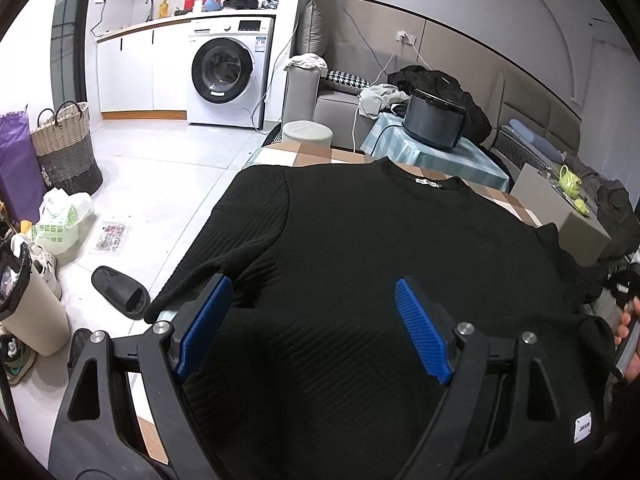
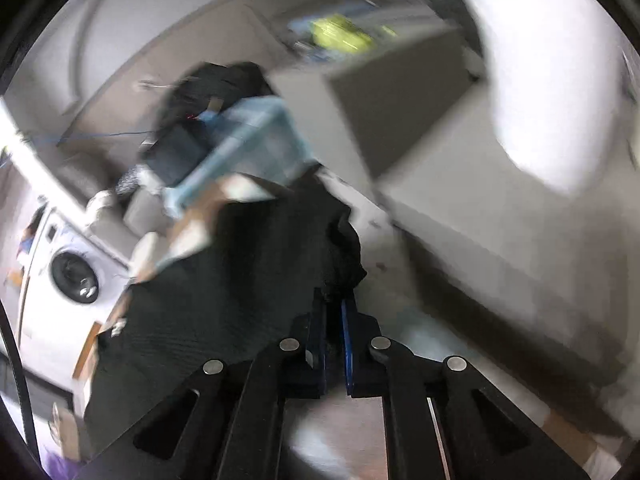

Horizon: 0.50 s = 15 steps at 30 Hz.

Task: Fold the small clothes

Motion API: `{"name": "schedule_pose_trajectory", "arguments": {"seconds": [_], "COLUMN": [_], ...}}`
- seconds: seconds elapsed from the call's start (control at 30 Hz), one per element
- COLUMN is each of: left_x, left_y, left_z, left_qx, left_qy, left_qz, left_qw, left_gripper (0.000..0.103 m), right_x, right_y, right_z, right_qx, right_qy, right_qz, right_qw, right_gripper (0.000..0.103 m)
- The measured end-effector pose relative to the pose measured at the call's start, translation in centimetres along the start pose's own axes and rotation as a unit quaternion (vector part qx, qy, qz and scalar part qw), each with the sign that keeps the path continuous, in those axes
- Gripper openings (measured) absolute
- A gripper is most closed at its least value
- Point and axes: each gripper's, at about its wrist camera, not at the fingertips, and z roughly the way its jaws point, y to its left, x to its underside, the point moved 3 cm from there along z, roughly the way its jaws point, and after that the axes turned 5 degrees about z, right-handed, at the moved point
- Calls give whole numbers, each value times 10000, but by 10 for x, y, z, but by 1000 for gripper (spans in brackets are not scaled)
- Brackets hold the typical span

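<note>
- Clamped together, my right claw (image 2: 335, 308) pinches the bunched right sleeve of the black ribbed knit sweater (image 1: 380, 248).
- Jaws apart, my left claw (image 1: 312, 304) hovers over the sweater's near chest, gripping nothing.
- Sweater lies flat on the checked tablecloth (image 1: 320, 154), collar far, hem near me.
- Its long axis runs away from me, so I judge the pinched sleeve must cross leftward over the body.

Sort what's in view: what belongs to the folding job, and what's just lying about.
Job:
black top
left tool, open over it
right tool, shut on its edge
table

Lying about:
washer
basket
slipper
cooker
plastic bag
</note>
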Motion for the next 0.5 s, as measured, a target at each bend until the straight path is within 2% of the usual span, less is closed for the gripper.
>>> {"name": "schedule_pose_trajectory", "arguments": {"seconds": [0.07, 0.13, 0.2, 0.3, 0.37, 0.4, 0.43, 0.47, 0.5], "left_x": [-1, -1, -2, -2, -1, -1, -1, -2, -2], "left_y": [0, -2, -5, -7, -7, -7, -6, -5, -5], "left_z": [-2, -4, -8, -10, -11, -11, -12, -13, -14], "left_qx": [61, 87, 45, 34, 14, -28, -44, -55, -58], "left_qy": [-19, -53, -85, -86, -76, -71, -79, -85, -96], "left_qz": [-38, -1, 110, 162, 156, 141, 120, 82, 54], "left_qw": [10000, 9999, 9999, 9998, 9998, 9999, 9999, 9999, 9999], "left_gripper": [83, 83, 83, 83, 83, 83, 83, 83, 83], "right_x": [1, 7, 25, 74, 104, 116, 123, 127, 126], "right_y": [27, 58, 92, 139, 153, 155, 153, 148, 140], "right_z": [-8, -13, -21, -27, -24, -19, -13, -6, -2], "right_qx": [-254, -835, -1727, -2443, -2472, -2255, -2023, -1786, -1644], "right_qy": [-191, -129, 96, 868, 1331, 1493, 1571, 1644, 1669], "right_qz": [-261, -445, -768, -1744, -2267, -2463, -2562, -2566, -2414], "right_qw": [9992, 9954, 9819, 9499, 9326, 9307, 9321, 9355, 9417], "right_gripper": [6, 6, 6, 6, 7, 16, 24, 40, 45]}}
